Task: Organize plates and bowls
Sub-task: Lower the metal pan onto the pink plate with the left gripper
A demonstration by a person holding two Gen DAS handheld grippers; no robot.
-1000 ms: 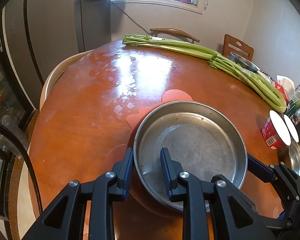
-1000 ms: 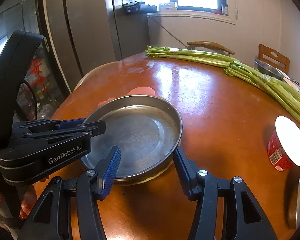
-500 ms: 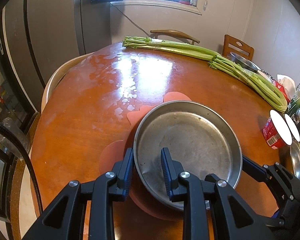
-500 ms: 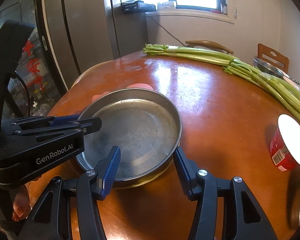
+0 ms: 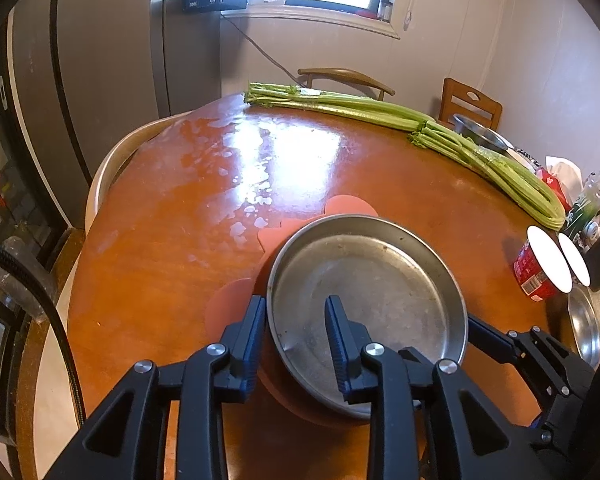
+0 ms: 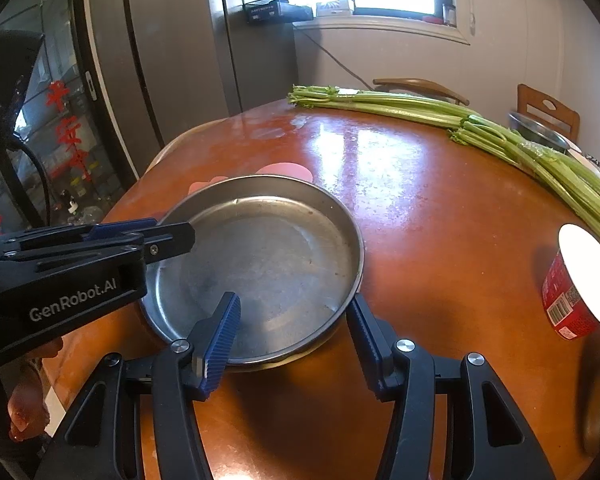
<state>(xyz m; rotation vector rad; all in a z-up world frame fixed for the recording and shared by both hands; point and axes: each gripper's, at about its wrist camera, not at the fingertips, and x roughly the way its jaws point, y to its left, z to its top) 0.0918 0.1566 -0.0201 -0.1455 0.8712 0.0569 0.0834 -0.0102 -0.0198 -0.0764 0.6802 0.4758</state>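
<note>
A round steel plate sits on a pink flower-shaped mat on the orange-brown table. My left gripper straddles the plate's near-left rim, one finger outside and one inside, with a gap left between the pads and the rim. In the right wrist view the same plate lies ahead. My right gripper is open, its left finger over the plate's inside and its right finger outside the near rim. The left gripper reaches in from the left there.
Long celery stalks lie across the far side of the table. A red cup with a white lid lies on its side at the right. Another steel plate sits at the right edge, a steel bowl far right. Chairs ring the table.
The plate has shifted a little to the left and nearer the table's left edge. Both grippers keep their places around its rim.
</note>
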